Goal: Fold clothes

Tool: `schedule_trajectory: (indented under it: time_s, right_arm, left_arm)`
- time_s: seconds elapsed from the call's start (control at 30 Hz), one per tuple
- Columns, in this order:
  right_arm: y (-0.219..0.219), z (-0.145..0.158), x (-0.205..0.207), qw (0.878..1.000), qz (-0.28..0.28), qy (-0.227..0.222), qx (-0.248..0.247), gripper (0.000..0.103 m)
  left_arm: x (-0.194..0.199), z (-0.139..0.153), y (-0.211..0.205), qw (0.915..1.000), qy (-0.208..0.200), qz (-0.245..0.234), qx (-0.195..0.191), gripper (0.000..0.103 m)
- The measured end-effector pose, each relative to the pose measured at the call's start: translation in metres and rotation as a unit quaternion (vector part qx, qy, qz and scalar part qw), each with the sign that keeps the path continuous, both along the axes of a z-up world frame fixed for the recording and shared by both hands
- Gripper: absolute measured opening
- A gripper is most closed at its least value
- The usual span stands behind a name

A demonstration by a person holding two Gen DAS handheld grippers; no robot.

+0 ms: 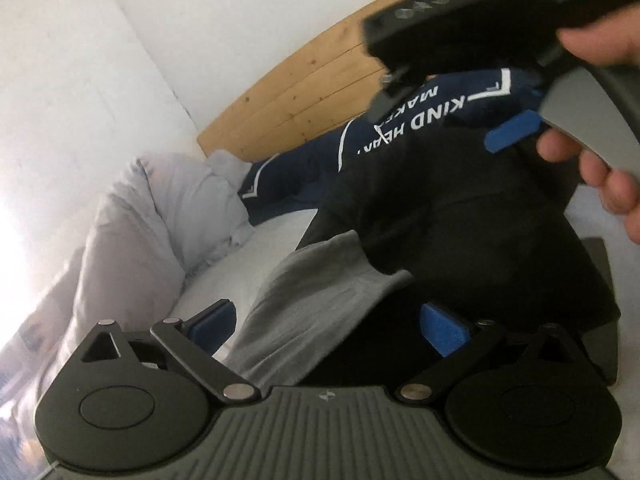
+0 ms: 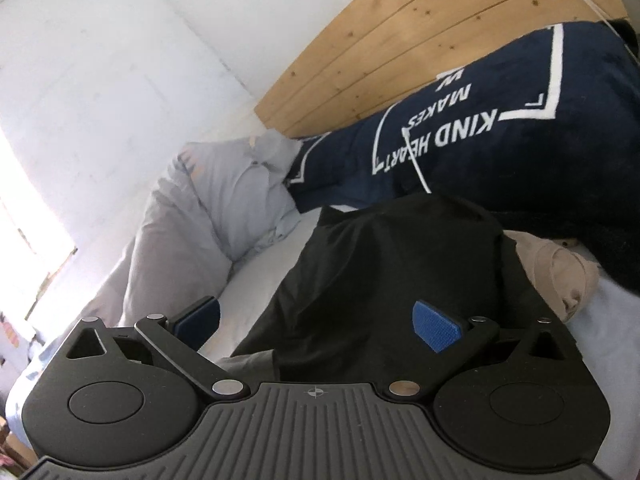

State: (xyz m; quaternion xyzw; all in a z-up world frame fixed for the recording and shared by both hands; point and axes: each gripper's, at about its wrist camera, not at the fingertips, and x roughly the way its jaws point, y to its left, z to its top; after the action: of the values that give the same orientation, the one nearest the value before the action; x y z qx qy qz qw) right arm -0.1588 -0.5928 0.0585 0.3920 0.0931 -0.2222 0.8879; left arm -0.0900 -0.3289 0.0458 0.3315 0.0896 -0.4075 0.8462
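A black garment [image 1: 452, 216] lies folded on the white bed sheet [image 1: 224, 280], with a grey garment [image 1: 304, 292] under its near edge. My left gripper [image 1: 328, 326] is open just above both, its blue pads wide apart and empty. The right gripper shows in the left wrist view at the upper right, held in a hand, one blue pad [image 1: 510, 132] visible over the black garment. In the right wrist view my right gripper [image 2: 318, 326] is open and empty over the black garment [image 2: 400, 272]; a strip of the grey garment [image 2: 248, 360] shows at the near edge.
A navy blanket [image 2: 500, 136] with white lettering lies against the wooden headboard [image 2: 400, 40]. A pale grey duvet [image 2: 208, 208] is bunched at the left by the white wall. A beige garment [image 2: 560, 272] lies to the right of the black one.
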Motion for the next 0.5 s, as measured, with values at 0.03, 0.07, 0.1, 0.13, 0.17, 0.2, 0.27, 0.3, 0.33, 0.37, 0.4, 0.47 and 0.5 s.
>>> schedule_trajectory:
  time_s: [0.03,0.07,0.1,0.13,0.17,0.2,0.27,0.3,0.33,0.37,0.4,0.47,0.5]
  right_arm:
    - [0.000,0.001,-0.003,1.000,-0.001,-0.001,0.002,0.103]
    - [0.000,0.002,-0.006,1.000,-0.002,-0.003,0.004,0.103]
    - [-0.001,0.002,-0.006,1.000,-0.003,-0.004,0.006,0.103]
    - [-0.001,0.002,-0.007,1.000,-0.003,-0.005,0.007,0.103]
    - [-0.001,0.002,-0.007,1.000,-0.004,-0.005,0.007,0.103]
    - [-0.002,0.002,-0.007,1.000,-0.004,-0.005,0.008,0.103]
    - [-0.001,0.001,-0.008,1.000,-0.004,-0.003,0.011,0.103]
    - [-0.001,0.001,-0.007,1.000,-0.005,-0.002,0.013,0.103]
    - [-0.001,0.000,-0.007,1.000,-0.005,-0.002,0.015,0.103]
    - [-0.001,0.000,-0.007,1.000,-0.006,-0.002,0.015,0.103]
    - [0.000,0.001,-0.008,1.000,-0.007,-0.002,0.015,0.103]
    - [0.001,0.001,-0.008,1.000,-0.004,-0.004,0.014,0.103]
    - [0.002,0.002,-0.007,1.000,-0.002,-0.004,0.013,0.103]
  left_arm:
    - [0.002,0.003,0.000,1.0000,0.008,0.000,-0.005,0.087]
    - [0.004,0.006,0.002,0.9999,0.012,0.000,-0.009,0.087]
    - [0.006,0.008,0.002,0.9999,0.008,-0.001,-0.007,0.087]
    - [0.008,0.009,0.001,1.0000,0.003,-0.002,-0.004,0.087]
    - [0.008,0.008,0.000,1.0000,0.004,-0.006,0.003,0.087]
    - [0.008,0.007,0.000,0.9998,0.007,-0.012,0.012,0.084]
    - [0.007,0.006,-0.002,0.9992,0.014,-0.025,0.028,0.074]
    - [0.007,0.005,-0.004,0.9986,0.018,-0.033,0.036,0.073]
    - [0.004,0.005,-0.005,0.9980,0.018,-0.042,0.043,0.071]
    - [0.004,0.005,-0.006,0.9976,0.015,-0.047,0.048,0.070]
    - [0.005,0.005,-0.009,0.9973,0.013,-0.051,0.052,0.068]
    - [0.008,0.005,-0.014,0.9970,0.013,-0.056,0.053,0.065]
    - [0.008,0.004,-0.016,0.9969,0.013,-0.057,0.052,0.062]
